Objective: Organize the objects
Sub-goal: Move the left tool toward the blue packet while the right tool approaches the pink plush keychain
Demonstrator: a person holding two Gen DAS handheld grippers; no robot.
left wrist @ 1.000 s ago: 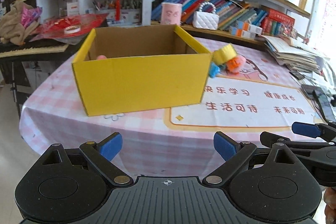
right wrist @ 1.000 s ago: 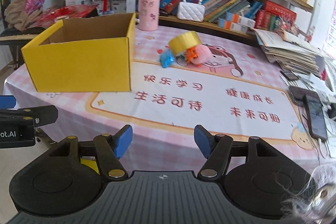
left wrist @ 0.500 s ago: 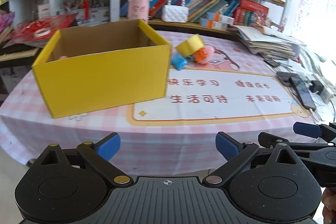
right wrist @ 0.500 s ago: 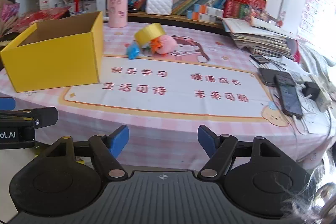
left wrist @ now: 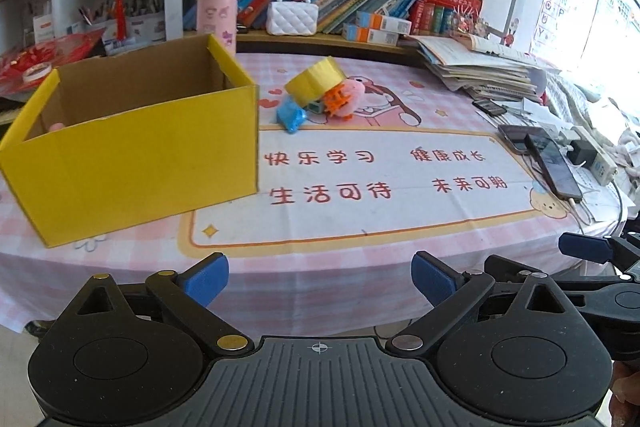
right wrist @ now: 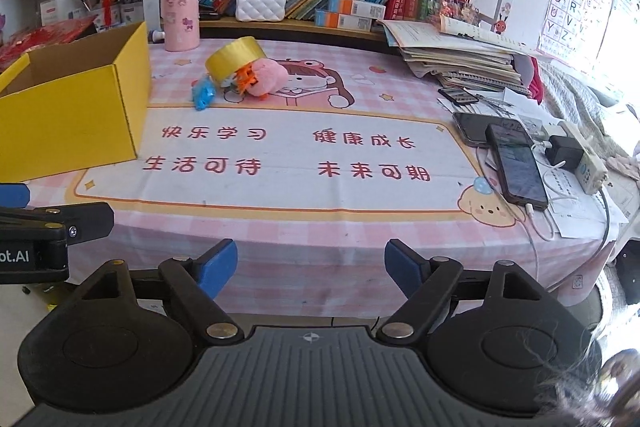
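An open yellow cardboard box [left wrist: 136, 155] [right wrist: 72, 107] stands on the left of the table, with a pink object [left wrist: 57, 126] just visible inside. Right of it lies a small pile: a yellow tape roll [left wrist: 314, 81] [right wrist: 234, 61], a blue toy [left wrist: 291, 115] [right wrist: 203, 93], an orange toy [left wrist: 337, 101] [right wrist: 246, 78] and a pink plush [left wrist: 356, 89] [right wrist: 270, 77]. My left gripper [left wrist: 320, 277] and right gripper [right wrist: 311, 265] are both open and empty, held side by side off the table's front edge.
The table has a pink checked cloth [right wrist: 288, 155] with red characters. Phones [right wrist: 516, 159], a power strip [right wrist: 582, 157] and stacked papers [right wrist: 460, 61] sit at the right. A pink cylinder [right wrist: 180, 15], white handbag [right wrist: 261, 3] and bookshelves stand behind.
Both grippers have swung right and pulled back a little; the box has shifted left in both views and the table's right side has come into view. Both stay open.
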